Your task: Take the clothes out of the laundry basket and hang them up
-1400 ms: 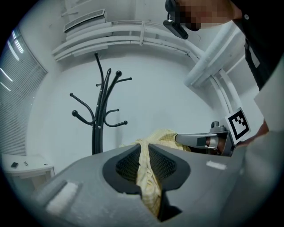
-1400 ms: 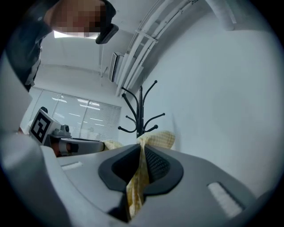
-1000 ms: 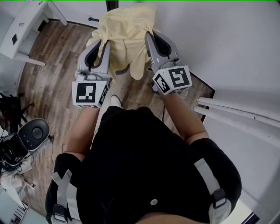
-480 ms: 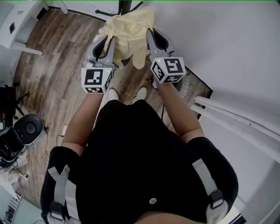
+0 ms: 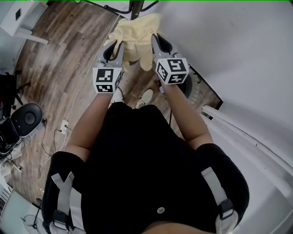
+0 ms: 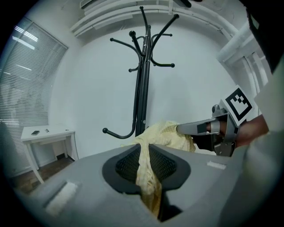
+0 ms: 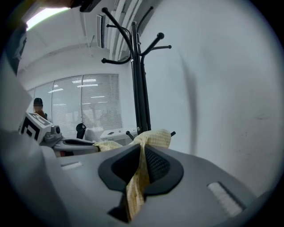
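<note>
A pale yellow checked garment (image 5: 133,37) hangs between my two grippers in front of the person. My left gripper (image 5: 118,43) is shut on one edge of it; the cloth (image 6: 148,170) runs down between its jaws. My right gripper (image 5: 153,40) is shut on the other edge, where the cloth (image 7: 140,177) is pinched the same way. A black coat stand (image 6: 142,84) rises straight ahead against the white wall, its foot (image 5: 132,5) just beyond the garment. The laundry basket (image 5: 194,89) shows only as a sliver under the right arm.
White wall (image 5: 229,41) lies to the right and wood floor (image 5: 59,59) to the left. A white desk (image 6: 46,135) stands at the left. A grey round device (image 5: 25,121) and cables lie on the floor at the far left. White pipes (image 5: 247,130) run along the wall.
Both grippers have moved lower with the garment and further from the head camera, closer together and nearer the coat stand's foot. The garment looks smaller and more bunched.
</note>
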Demonstrator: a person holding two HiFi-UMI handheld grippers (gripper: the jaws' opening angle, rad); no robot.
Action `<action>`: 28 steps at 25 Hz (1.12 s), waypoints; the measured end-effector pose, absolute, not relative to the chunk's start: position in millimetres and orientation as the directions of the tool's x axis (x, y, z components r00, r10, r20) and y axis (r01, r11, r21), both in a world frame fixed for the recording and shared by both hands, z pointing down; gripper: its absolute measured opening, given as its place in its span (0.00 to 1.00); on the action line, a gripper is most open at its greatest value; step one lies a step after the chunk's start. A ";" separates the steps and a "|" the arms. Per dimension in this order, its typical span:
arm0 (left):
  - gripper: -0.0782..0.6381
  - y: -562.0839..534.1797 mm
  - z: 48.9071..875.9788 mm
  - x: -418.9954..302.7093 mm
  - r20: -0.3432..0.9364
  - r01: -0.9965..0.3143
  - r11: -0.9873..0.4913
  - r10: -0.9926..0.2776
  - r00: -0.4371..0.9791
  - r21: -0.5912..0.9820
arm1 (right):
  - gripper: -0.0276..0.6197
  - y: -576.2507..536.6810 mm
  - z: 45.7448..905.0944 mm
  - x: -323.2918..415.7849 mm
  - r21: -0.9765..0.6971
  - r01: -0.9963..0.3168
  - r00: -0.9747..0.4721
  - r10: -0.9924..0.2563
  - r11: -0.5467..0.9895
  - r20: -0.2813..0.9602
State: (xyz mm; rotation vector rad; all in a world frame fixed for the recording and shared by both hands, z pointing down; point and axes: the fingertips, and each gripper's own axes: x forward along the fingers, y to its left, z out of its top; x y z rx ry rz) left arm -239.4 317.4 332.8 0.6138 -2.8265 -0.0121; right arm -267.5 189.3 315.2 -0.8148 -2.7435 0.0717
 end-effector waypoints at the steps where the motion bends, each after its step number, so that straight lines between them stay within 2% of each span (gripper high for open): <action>1: 0.19 316.8 338.6 -238.5 0.249 -0.403 0.913 -0.406 -0.879 0.065 | 0.09 188.4 320.6 -267.4 -0.136 0.533 -0.795 0.549 0.835 0.260; 13: 0.20 314.9 388.5 -248.6 0.316 -0.392 0.909 -0.416 -0.852 0.139 | 0.10 199.4 368.4 -273.1 -0.202 0.543 -0.748 0.579 0.815 0.323; 22: 0.23 297.7 396.5 -248.6 0.329 -0.408 0.893 -0.449 -0.831 0.189 | 0.13 203.2 382.8 -270.2 -0.233 0.537 -0.734 0.585 0.811 0.345; 26: 0.23 297.2 390.6 -247.9 0.315 -0.411 0.894 -0.448 -0.837 0.179 | 0.22 207.3 382.4 -268.5 -0.243 0.544 -0.723 0.596 0.803 0.349; 28: 0.23 296.5 386.0 -248.8 0.301 -0.419 0.892 -0.452 -0.840 0.170 | 0.23 210.7 383.2 -267.3 -0.252 0.549 -0.716 0.604 0.797 0.350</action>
